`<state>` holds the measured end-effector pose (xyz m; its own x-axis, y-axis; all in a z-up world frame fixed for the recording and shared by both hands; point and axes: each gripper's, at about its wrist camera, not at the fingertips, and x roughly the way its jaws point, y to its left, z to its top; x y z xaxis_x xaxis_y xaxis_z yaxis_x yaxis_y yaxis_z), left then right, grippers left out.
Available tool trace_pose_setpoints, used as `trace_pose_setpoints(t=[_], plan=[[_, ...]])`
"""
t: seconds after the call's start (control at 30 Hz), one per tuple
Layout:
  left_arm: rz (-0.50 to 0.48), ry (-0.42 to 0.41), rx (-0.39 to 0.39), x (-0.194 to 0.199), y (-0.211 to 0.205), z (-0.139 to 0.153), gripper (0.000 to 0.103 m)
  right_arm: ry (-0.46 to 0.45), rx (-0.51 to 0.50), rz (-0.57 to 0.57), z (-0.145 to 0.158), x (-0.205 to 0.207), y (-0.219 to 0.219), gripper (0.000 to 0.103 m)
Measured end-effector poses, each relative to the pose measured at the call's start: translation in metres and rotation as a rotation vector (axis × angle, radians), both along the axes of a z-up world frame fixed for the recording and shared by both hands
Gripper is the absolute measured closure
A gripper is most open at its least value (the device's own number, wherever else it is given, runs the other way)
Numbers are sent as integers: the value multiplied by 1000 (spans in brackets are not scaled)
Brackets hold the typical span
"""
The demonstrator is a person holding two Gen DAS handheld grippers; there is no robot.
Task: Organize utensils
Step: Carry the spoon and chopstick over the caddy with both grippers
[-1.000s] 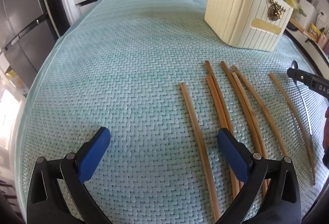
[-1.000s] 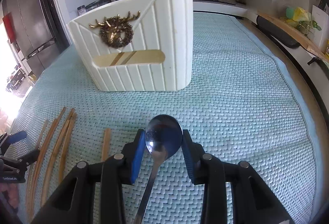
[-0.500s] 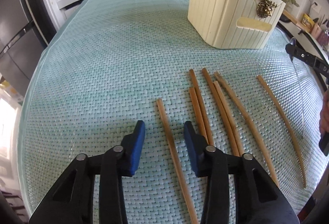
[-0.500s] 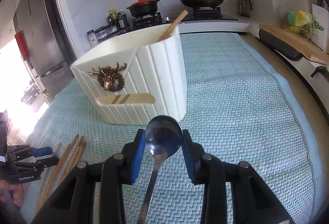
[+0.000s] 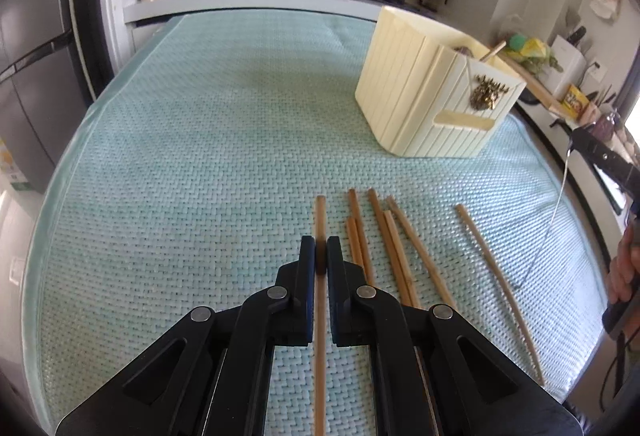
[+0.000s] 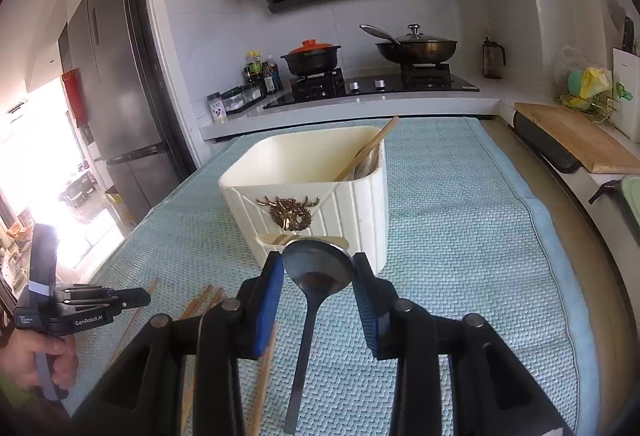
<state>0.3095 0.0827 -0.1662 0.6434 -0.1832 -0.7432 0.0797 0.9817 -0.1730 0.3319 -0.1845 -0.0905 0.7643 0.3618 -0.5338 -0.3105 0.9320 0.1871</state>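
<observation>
The left claw (image 5: 321, 250) is clamping a single chopstick (image 5: 320, 316) lengthwise between closed jaws, presumably to carry it to the cream holder (image 5: 424, 104) at two o'clock, while six more chopsticks (image 5: 394, 256) are lying on the woven surface (image 5: 200, 164) just right. The right claw (image 6: 318, 276) is gripping a spoon (image 6: 316, 268) by its bowl, holder at twelve o'clock (one stick already inside). A second ago the left jaws were gaping wide over the mat; both claws are now sitting higher.

A cream ribbed utensil holder (image 5: 432, 104) with a gold stag emblem stands upright at the far right of the green woven mat, one wooden chopstick (image 6: 366, 152) leaning inside. Near it, loose wooden chopsticks (image 5: 394, 256) lie roughly parallel on the mat; the leftmost chopstick (image 5: 320, 336) is pinched between black jaws. A metal spoon (image 6: 316, 276) is clamped bowl-forward before the holder.
</observation>
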Motion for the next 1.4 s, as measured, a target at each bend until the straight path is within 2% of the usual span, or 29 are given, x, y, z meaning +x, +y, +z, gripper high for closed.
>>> trace_pose_setpoints(t=[0.33,0.8,1.13,1.4], plan=[[20,-162,-50,-41,4,53,99,-47,18,-15,12,-27,-2,68],[37,-269,-146,-53,16,93,99,-121,-25,-15,37,-51,-2,68],[35,-336,-195,-49,20,124,99,-170,-33,6,64,-62,-1,68],[-2,-373,-215,-20,15,160,99,-208,-33,15,94,-49,-7,68]])
